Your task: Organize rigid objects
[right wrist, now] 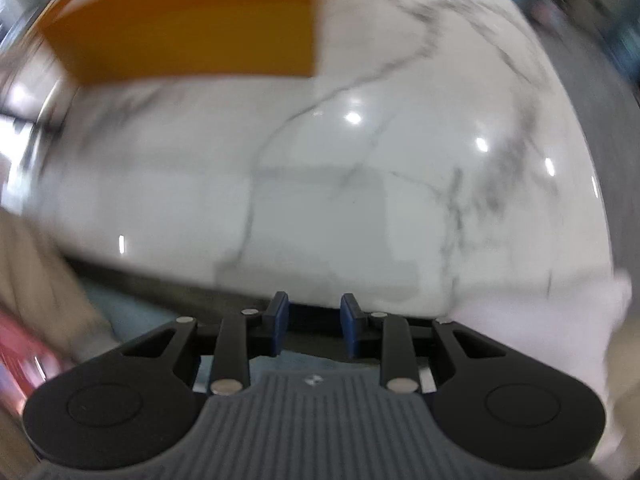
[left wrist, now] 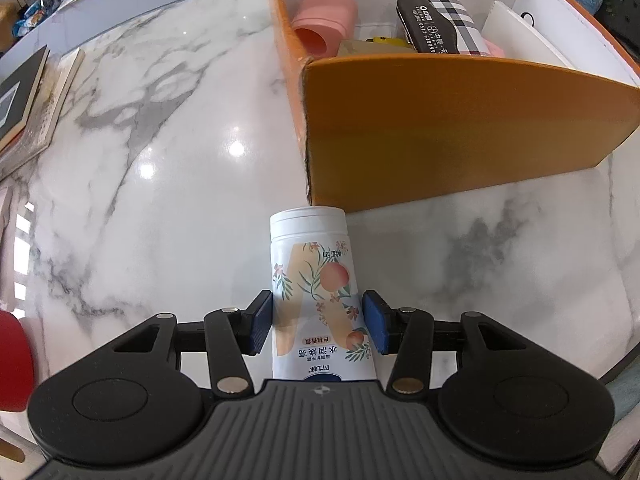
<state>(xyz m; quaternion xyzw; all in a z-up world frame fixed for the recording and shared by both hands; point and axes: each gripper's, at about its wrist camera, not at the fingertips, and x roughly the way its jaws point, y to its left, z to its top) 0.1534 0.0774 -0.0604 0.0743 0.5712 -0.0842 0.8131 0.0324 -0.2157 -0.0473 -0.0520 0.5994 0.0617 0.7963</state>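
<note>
My left gripper (left wrist: 318,322) is shut on a white tube with a peach and flower print (left wrist: 314,280), cap pointing away, held over the marble table just in front of the near corner of an orange box (left wrist: 440,128). Inside the box lie a pink cup on its side (left wrist: 326,20), a black and plaid case (left wrist: 440,22), a yellow item (left wrist: 386,42) and a white flat piece (left wrist: 520,36). My right gripper (right wrist: 314,322) is open with nothing between its fingers, at the table's near edge. The orange box (right wrist: 192,28) shows blurred at the upper left of the right wrist view.
Books or framed boards (left wrist: 28,100) lie at the left edge of the marble table (left wrist: 180,160). A red object (left wrist: 14,360) sits at the lower left. Clutter and a plant stand at the far left. A white blurred shape (right wrist: 560,320) is at the right in the right wrist view.
</note>
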